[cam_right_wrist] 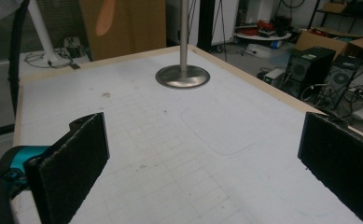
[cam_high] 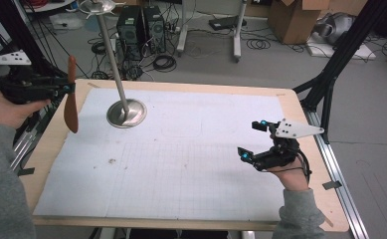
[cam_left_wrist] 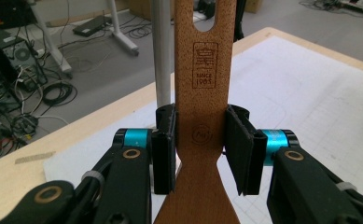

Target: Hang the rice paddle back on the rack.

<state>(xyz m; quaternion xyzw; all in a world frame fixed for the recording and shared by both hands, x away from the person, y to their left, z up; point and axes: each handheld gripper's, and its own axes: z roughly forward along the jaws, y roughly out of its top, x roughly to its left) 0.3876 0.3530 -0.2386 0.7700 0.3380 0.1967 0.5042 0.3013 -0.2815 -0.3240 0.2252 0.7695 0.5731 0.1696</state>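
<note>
My left gripper (cam_high: 67,88) hangs over the table's left edge, shut on a wooden spatula (cam_high: 71,99) that stands upright in its jaws. In the left gripper view both pads clamp the spatula (cam_left_wrist: 201,88) at its neck, just below a stamped logo and a slotted hole. A metal stand (cam_high: 126,112) with a round base and a tall pole rises to the right of the spatula; its pole (cam_left_wrist: 163,56) stands behind the spatula. My right gripper (cam_high: 253,140) rests low over the table's right side, open, with nothing between its pads (cam_right_wrist: 76,163).
A white gridded sheet (cam_high: 181,164) covers the wooden table (cam_high: 308,124). The stand's base (cam_right_wrist: 183,77) sits at the far end ahead of the right gripper. Computer towers (cam_high: 140,27), cables and cardboard boxes (cam_high: 293,17) lie on the floor beyond the table.
</note>
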